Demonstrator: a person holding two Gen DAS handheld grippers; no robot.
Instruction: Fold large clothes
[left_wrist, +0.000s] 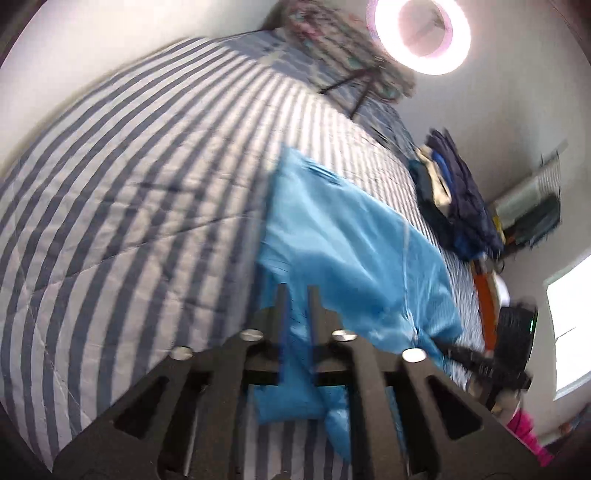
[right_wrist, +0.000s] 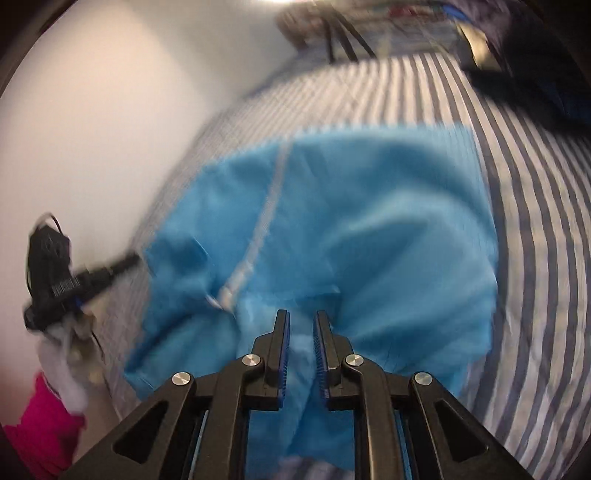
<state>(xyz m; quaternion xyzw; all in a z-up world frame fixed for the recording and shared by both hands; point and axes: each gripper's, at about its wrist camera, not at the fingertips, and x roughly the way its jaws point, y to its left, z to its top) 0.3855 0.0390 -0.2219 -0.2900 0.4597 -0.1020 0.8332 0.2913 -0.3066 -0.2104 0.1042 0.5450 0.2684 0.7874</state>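
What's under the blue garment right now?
The blue garment lies on the striped bedspread, which shows all around it. Whatever lies directly beneath the cloth is covered.

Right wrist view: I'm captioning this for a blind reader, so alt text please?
A bright blue garment lies rumpled on a striped bedspread, with cloth between the right gripper's slightly parted fingers. The left gripper is at the garment's left edge.

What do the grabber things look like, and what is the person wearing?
Each grabber is black plastic with triangle-shaped holes and round silver screws. The right gripper has blue ridged pads on the insides of its two flat fingers. The left gripper looks the same. A thin black cable loops off the left one. The person wears a bright pink sleeve.
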